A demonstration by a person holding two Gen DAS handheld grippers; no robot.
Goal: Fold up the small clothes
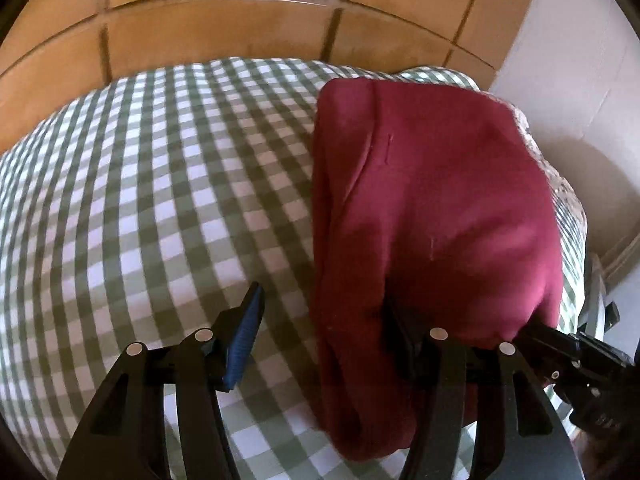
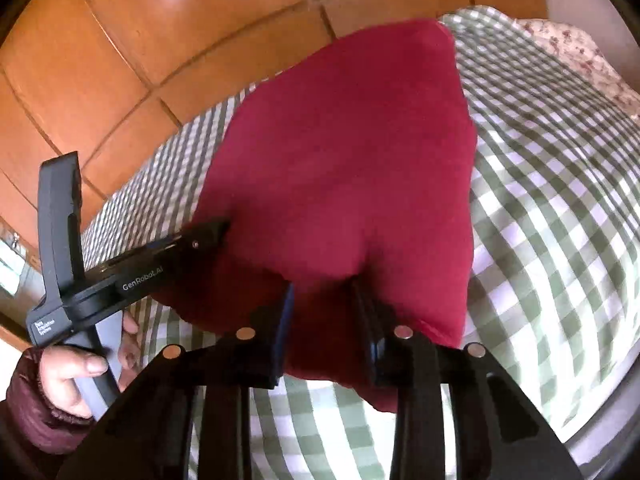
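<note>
A dark red folded garment [image 1: 436,208] lies on a green-and-white checked cover [image 1: 160,200]. My left gripper [image 1: 324,316] is open, its left finger over the cover and its right finger tucked under the garment's near edge. In the right wrist view the garment [image 2: 352,160] fills the middle. My right gripper [image 2: 324,308] stands open at its near edge, with cloth between the fingers but not pinched. The left gripper [image 2: 208,236] reaches in from the left and touches the garment's left edge. The right gripper's body [image 1: 580,360] shows at the right in the left wrist view.
An orange tiled floor [image 2: 120,60] lies beyond the bed. A floral cloth [image 2: 580,52] sits at the far right edge of the cover. A white wall [image 1: 580,80] stands to the right. A hand in a maroon sleeve [image 2: 72,376] holds the left gripper's handle.
</note>
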